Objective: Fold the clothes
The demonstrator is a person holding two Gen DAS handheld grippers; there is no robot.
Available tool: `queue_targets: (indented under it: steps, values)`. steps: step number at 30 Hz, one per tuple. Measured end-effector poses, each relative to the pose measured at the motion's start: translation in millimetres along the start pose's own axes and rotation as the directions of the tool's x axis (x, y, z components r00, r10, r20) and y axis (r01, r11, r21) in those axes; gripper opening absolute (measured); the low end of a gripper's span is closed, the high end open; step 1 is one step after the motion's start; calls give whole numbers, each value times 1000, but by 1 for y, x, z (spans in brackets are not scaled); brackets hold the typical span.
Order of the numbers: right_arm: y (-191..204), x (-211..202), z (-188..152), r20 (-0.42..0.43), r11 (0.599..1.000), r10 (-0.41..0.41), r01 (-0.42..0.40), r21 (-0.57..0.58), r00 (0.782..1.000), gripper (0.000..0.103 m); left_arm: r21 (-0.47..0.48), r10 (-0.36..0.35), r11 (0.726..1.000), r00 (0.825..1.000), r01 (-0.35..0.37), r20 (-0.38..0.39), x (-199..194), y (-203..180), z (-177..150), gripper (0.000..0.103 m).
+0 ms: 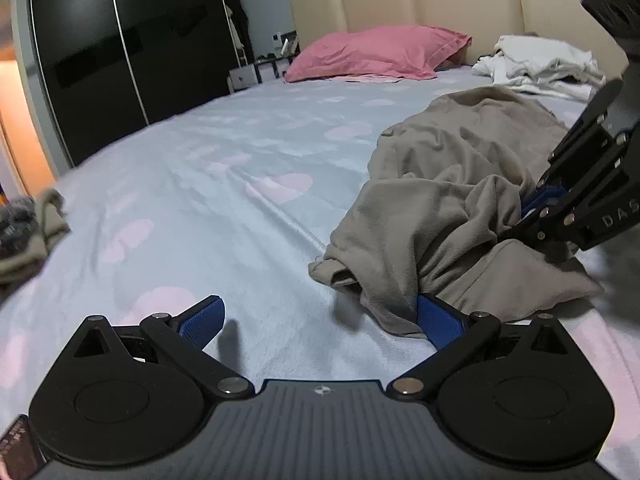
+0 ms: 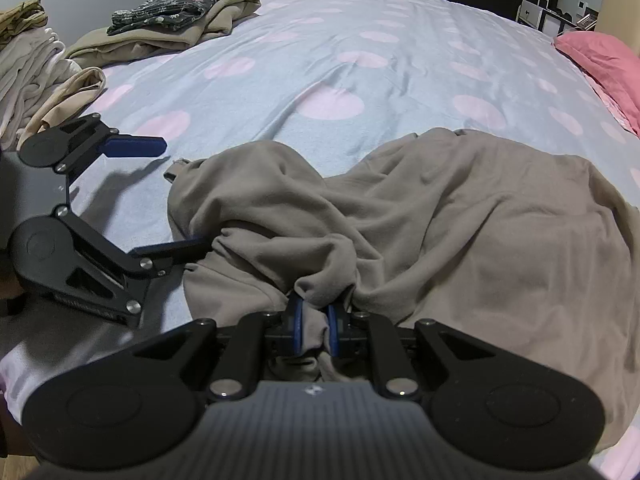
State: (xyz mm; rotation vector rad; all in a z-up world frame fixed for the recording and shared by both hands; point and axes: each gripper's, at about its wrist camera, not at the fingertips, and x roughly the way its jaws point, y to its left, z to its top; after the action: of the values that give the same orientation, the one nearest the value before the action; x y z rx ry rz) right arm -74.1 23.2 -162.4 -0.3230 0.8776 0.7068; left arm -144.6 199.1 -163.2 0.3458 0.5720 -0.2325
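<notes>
Left wrist view: your left gripper (image 1: 320,322) has its fingers (image 1: 202,322) wide apart, low over the bed (image 1: 208,168). The garment (image 1: 452,200), a grey-brown fleece piece, lies bunched just ahead and to the right of them, its hem draped against the right finger. Close now and you likely catch only that loose edge, or pinch the sheet with it. The right gripper (image 1: 538,204) bites into the cloth further along.

Right wrist view: your right gripper (image 2: 316,326) is clamped on a gathered wad of the garment (image 2: 460,216), several layers thick between the fingers (image 2: 297,322). Lift from there and the whole heap may rise twisted, not as one edge. The cloth spreads rumpled ahead and to the right; the left gripper (image 2: 176,196) stands spread at its left margin.
</notes>
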Motion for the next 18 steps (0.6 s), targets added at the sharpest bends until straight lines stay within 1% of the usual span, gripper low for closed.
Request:
queue_targets:
  steps: [7,14,18]
  values:
    - [0,-1,-1,3,1000,0,0,-3,1000,15,-62,-40,997,999,39,-19,5,10,0,103]
    - [0,-1,-1,6,1000,-1,1,-9,1000,15,-131,-87,988,995,82,-37,10,22,-1,103]
    - [0,-1,-2,8,1000,-4,4,-13,1000,15,-126,-129,984,991,123,-38,15,28,-1,103]
